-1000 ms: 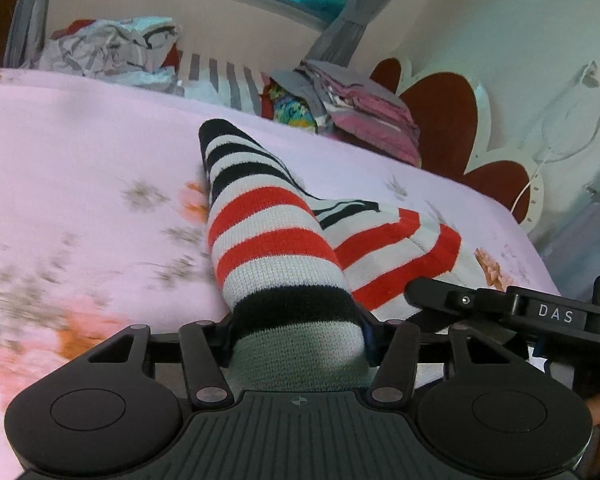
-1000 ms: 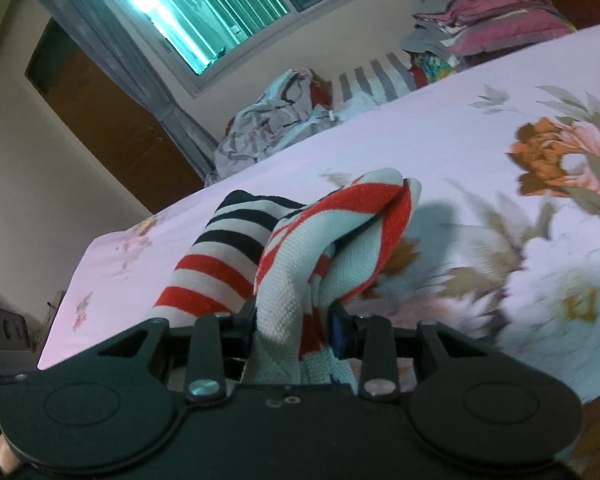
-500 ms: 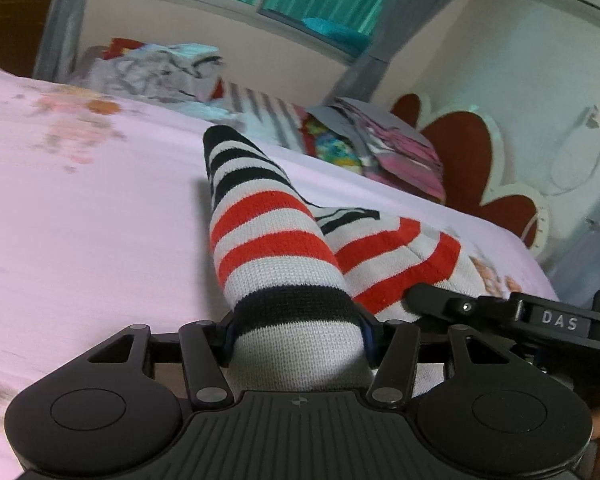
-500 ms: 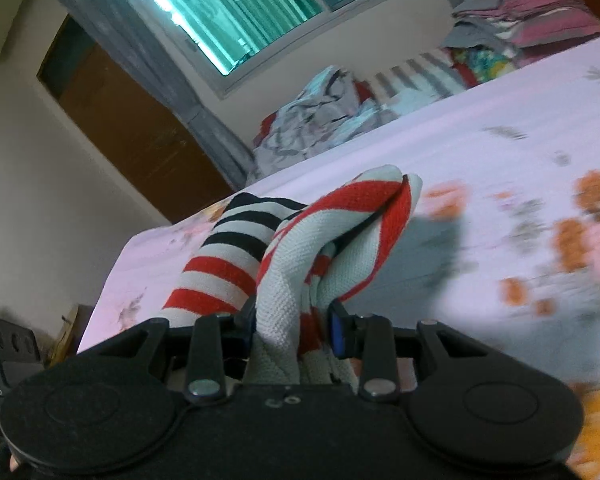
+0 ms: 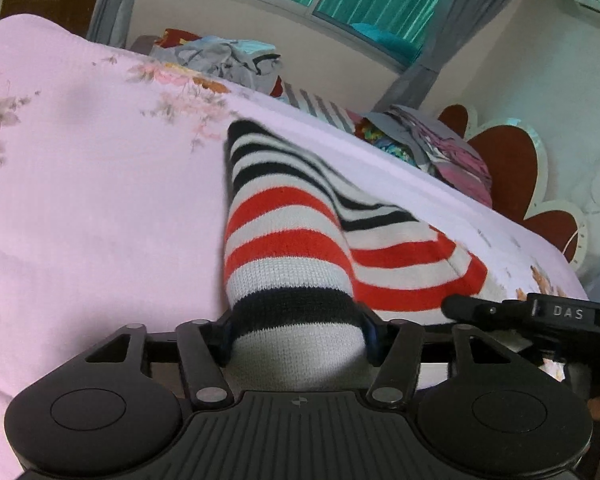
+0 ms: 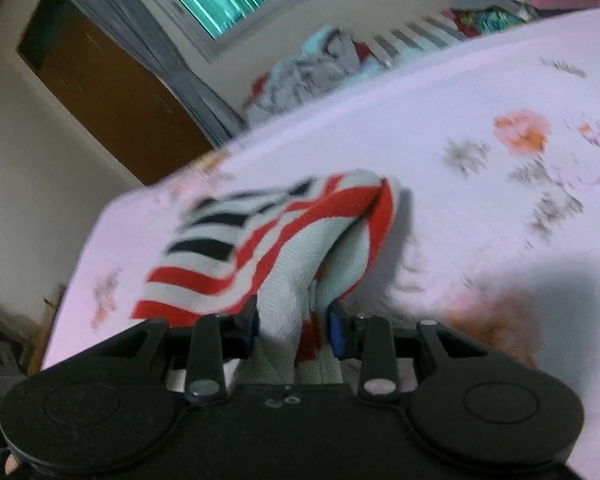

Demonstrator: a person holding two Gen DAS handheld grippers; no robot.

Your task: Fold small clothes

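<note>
A striped knit garment (image 5: 288, 252) in red, white and black is held up over the pink floral bedsheet (image 5: 80, 208). My left gripper (image 5: 298, 332) is shut on its white and black end. My right gripper (image 6: 294, 326) is shut on a bunched white and red part of the same garment (image 6: 300, 232), which droops to the left. The right gripper's body shows at the right edge of the left wrist view (image 5: 540, 314).
A heap of crumpled clothes (image 5: 224, 60) lies at the far side of the bed under the window. A stack of folded clothes (image 5: 440, 152) sits by the red and white headboard (image 5: 512, 164). A brown door (image 6: 112, 80) stands to the left.
Both grippers have moved together with the garment across the bed toward its left side. The garment now sags lower between them. Both grips are unchanged.
</note>
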